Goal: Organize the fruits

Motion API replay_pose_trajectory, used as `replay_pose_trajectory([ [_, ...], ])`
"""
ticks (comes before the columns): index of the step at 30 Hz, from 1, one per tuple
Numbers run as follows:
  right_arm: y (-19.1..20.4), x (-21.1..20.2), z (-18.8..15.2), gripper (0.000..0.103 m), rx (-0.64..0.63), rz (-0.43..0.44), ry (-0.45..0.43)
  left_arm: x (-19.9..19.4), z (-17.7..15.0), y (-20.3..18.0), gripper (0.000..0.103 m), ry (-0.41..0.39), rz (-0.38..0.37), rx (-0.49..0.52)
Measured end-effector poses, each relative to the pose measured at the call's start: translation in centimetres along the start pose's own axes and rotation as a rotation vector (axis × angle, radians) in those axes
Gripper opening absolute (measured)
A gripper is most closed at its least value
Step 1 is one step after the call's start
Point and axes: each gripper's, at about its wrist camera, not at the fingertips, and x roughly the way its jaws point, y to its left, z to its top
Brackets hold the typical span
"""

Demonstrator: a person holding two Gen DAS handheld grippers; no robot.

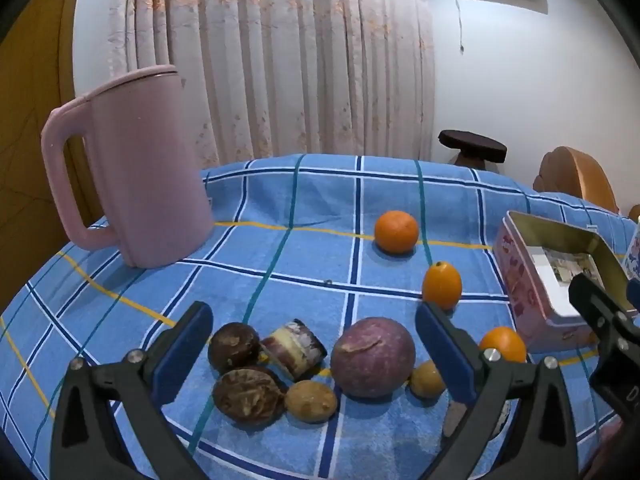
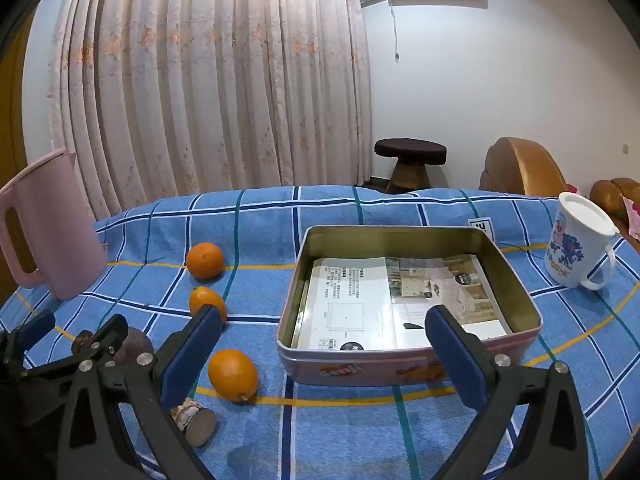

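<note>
My left gripper [image 1: 312, 332] is open and empty, low over a cluster of fruits: a round purple passion fruit [image 1: 373, 357], two dark brown wrinkled fruits [image 1: 234, 346], two small tan fruits [image 1: 311, 401] and a short striped cylinder piece [image 1: 294, 346]. Three oranges lie farther right [image 1: 396, 231], [image 1: 441, 285], [image 1: 503, 344]. My right gripper [image 2: 322, 328] is open and empty, in front of the open pink tin box [image 2: 516, 276], which is lined with printed paper. The oranges also show in the right wrist view [image 2: 204, 260], [image 2: 206, 299], [image 2: 232, 374], left of the tin.
A tall pink jug [image 1: 136, 168] stands at the table's back left. A white printed mug [image 2: 578, 252] stands right of the tin. Another short cylinder piece [image 2: 196, 420] lies by my right gripper's left finger. A blue checked cloth [image 2: 360, 208] covers the table. A stool and chairs stand behind.
</note>
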Motion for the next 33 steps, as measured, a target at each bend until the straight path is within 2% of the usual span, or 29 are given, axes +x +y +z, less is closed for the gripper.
replay_pose_trajectory([
  [2, 1.6, -0.1, 0.1, 0.102, -0.021, -0.011, -0.002, 0.0, 0.0, 0.1, 0.103, 0.002, 0.000, -0.008],
  [11, 1.8, -0.6, 0.3, 0.102, -0.027, -0.013, -0.022, -0.3, -0.1, 0.2, 0.103, 0.011, -0.027, -0.010],
  [20, 1.8, -0.4, 0.2, 0.102, -0.027, -0.008, -0.012, 0.4, -0.4, 0.1, 0.102, 0.064, -0.044, 0.007],
  [25, 1.8, -0.1, 0.1, 0.102, -0.027, 0.000, -0.001, 0.0, -0.4, -0.1, 0.102, 0.044, -0.028, 0.027],
  [33, 1.8, 0.0, 0.0, 0.102, -0.028, 0.005, 0.007, 0.1, -0.5, 0.2, 0.102, 0.054, -0.025, 0.015],
])
